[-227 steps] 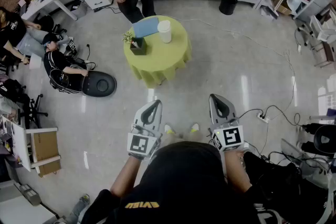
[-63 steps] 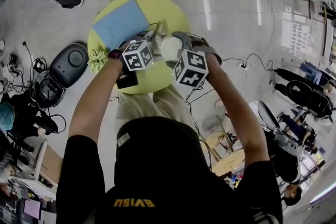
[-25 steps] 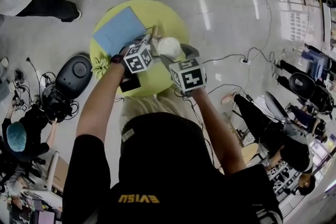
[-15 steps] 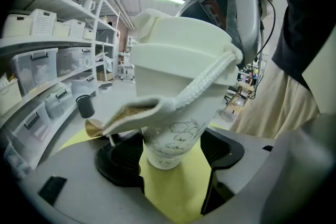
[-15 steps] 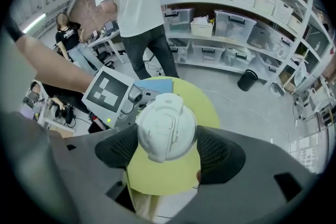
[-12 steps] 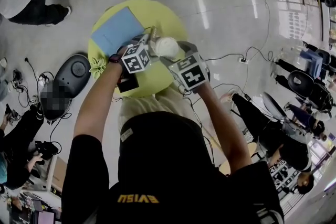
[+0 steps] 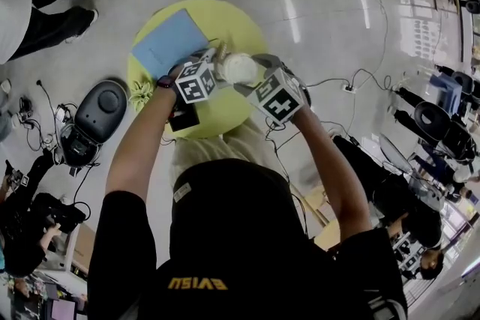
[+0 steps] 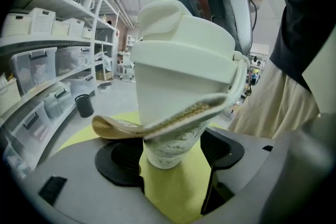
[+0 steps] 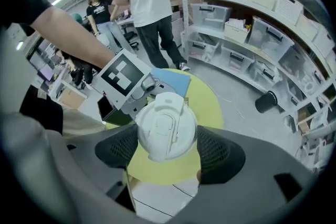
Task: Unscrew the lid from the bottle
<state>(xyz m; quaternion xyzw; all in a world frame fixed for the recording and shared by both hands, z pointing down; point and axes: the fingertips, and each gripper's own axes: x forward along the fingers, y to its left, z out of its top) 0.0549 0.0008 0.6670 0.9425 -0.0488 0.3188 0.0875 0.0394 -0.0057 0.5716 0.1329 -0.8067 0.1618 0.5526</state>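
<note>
While standing over the round yellow-green table [image 7: 240, 20], held the tall white plastic bottle with a marbled base [image 8: 170, 147] upright, above the tabletop near its close edge. Clamped the left gripper [image 8: 170, 159] low on that bottle, one black pad pressed to each side of the marbled part. Closed the right gripper [image 9: 168, 153] from above on the round white flip-top lid [image 9: 165, 123], with pads tight against its opposite edges. Had the lid seated on the bottle, with a woven beige carry strap [image 8: 157, 126] hanging from its side across the front. Noted a blue rectangular sheet [image 7: 169, 41] lying on the table and a small green plant [image 7: 140, 95] at its left edge.
</note>
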